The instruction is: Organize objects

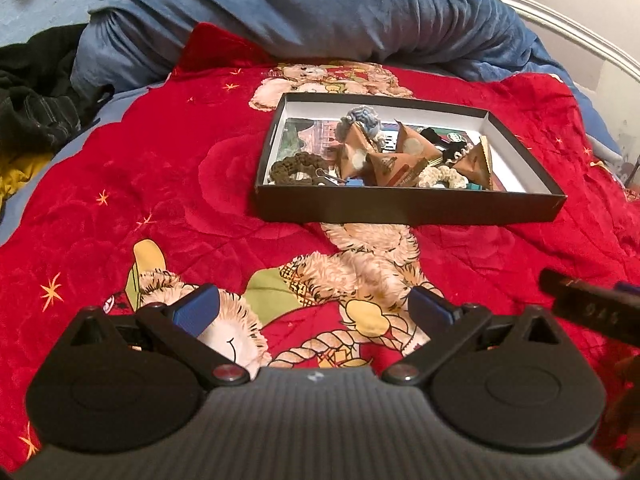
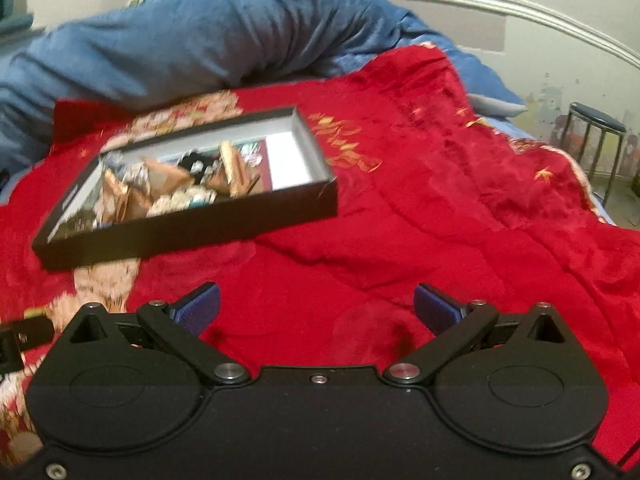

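Note:
A shallow black box (image 1: 404, 205) with a white inside lies on the red bedspread ahead of my left gripper (image 1: 316, 308). It holds brown pyramid-shaped packets (image 1: 394, 160), a brown scrunchie (image 1: 294, 164), a cream scrunchie (image 1: 442, 174), a grey-blue knitted piece (image 1: 362, 120) and cards. My left gripper hangs open over the bedspread, well short of the box, with nothing between its fingers. In the right wrist view the same box (image 2: 192, 228) sits up and to the left, blurred. My right gripper (image 2: 316, 308) is open and empty above bare red fabric.
The red bedspread (image 1: 180, 184) with a teddy-bear print covers the bed. A rolled blue blanket (image 1: 312, 12) lies behind the box. Dark clothes (image 1: 36, 96) are piled at the far left. A metal bed rail (image 2: 500, 4) and a stool (image 2: 596, 140) stand at the right.

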### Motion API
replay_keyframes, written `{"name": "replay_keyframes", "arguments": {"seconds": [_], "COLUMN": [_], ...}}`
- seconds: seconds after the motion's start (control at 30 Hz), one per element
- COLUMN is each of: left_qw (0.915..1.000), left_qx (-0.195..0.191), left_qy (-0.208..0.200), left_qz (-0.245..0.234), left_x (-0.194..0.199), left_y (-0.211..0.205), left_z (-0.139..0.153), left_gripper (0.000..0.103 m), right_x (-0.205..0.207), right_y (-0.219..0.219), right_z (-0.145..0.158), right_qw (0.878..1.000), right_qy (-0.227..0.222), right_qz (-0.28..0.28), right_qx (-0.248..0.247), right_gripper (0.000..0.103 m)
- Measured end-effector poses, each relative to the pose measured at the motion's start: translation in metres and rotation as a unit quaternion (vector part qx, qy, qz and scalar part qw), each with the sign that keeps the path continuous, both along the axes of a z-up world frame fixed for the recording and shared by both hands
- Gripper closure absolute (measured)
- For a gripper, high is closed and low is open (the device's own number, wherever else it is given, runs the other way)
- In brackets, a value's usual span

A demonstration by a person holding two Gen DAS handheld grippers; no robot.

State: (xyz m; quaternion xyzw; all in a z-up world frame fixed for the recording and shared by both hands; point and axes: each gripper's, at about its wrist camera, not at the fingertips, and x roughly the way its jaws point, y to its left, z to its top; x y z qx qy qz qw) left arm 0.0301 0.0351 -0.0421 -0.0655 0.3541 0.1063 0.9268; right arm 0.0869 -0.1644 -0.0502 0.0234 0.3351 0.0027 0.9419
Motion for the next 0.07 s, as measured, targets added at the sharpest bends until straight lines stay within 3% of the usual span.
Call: {"name": "replay_keyframes", "arguments": {"seconds": [0.07], "left_qw": [1.0], "left_qx": [0.0], "left_qy": [-0.001], "left_qz": [0.003], "left_x": [0.0005], "left_y": [0.0018], "left_z": [-0.0003], "left_gripper": [0.0], "right_x": [0.0053], "right_y": [0.0061], "right_z": [-0.0065], "right_qw": [1.0], "right_qy": [0.016], "right_qz": [0.013], "right_qx": [-0.01], "right_gripper": [0.0]}}
